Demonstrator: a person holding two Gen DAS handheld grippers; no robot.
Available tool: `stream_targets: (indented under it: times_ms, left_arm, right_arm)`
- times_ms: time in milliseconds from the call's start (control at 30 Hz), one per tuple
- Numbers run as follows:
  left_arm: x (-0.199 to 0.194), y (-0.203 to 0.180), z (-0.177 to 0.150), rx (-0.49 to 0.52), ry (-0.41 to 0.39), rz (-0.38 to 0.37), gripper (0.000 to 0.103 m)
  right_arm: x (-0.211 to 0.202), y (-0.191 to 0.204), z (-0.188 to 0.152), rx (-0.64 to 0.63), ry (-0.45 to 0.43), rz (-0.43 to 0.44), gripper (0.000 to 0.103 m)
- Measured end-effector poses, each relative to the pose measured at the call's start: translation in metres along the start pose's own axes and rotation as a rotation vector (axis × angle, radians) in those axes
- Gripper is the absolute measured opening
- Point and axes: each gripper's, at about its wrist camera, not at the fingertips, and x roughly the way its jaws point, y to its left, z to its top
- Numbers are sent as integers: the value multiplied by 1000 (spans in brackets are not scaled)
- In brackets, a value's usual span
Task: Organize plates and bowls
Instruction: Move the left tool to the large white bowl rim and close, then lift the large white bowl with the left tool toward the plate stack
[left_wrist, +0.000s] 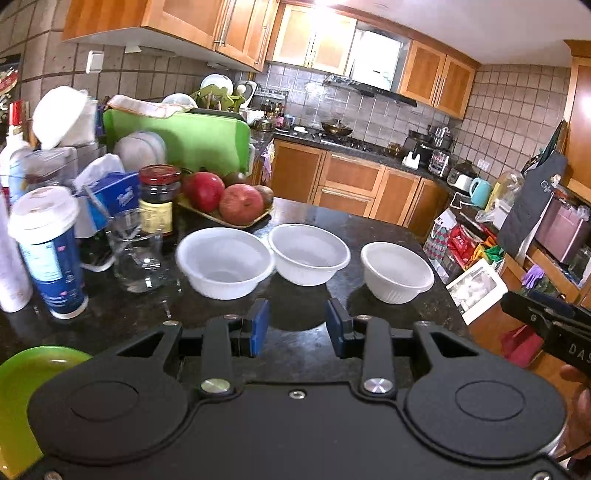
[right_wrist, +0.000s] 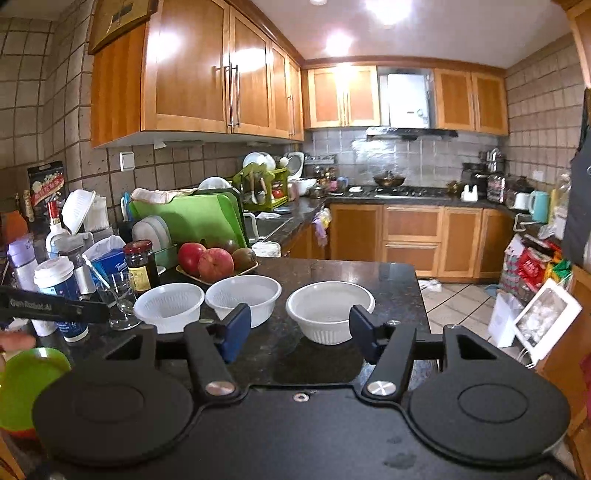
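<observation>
Three white bowls stand in a row on the dark stone counter (left_wrist: 369, 229): a left bowl (left_wrist: 224, 261), a middle bowl (left_wrist: 308, 253) and a ribbed right bowl (left_wrist: 396, 271). My left gripper (left_wrist: 297, 326) is open just short of them, facing the gap between the left and middle bowls, with nothing between its blue pads. My right gripper (right_wrist: 300, 334) is open too and empty, lined up with the ribbed right bowl (right_wrist: 330, 311), a little short of it. The other two bowls (right_wrist: 169, 306) (right_wrist: 243, 295) lie to its left. A green plate (left_wrist: 29, 391) (right_wrist: 27, 384) lies at the near left.
Clutter crowds the counter's left: a blue paper cup (left_wrist: 48, 254), a glass mug (left_wrist: 135, 254), a dark jar (left_wrist: 159, 199), a tissue box (left_wrist: 110, 195) and a fruit tray (left_wrist: 225, 206). A green dish rack (left_wrist: 177, 136) stands behind. The counter's right edge drops to boxes on the floor (left_wrist: 476, 288).
</observation>
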Motion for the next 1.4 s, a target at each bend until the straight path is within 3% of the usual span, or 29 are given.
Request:
stream_targets:
  times_ms: [267,600,767,1100,1400]
  left_arm:
    - [56,-44,17,17,94,-7,44]
    - [131,-76,33,-64,235,-1,44]
    - [154,-86,36,-83,265,10,44]
    - [185,-101,46,-97,298,8,44]
    - [195,-106,44,-74,328,25,44]
  right_arm:
    - [71,-61,22,48,101,29,59]
    - [166,-112,29,108,235,18,59]
    - [211,-120,29,126,297,54,59]
    - [263,-117,30,130,314,101,56]
    - [277,-110,19,92,343,107,35]
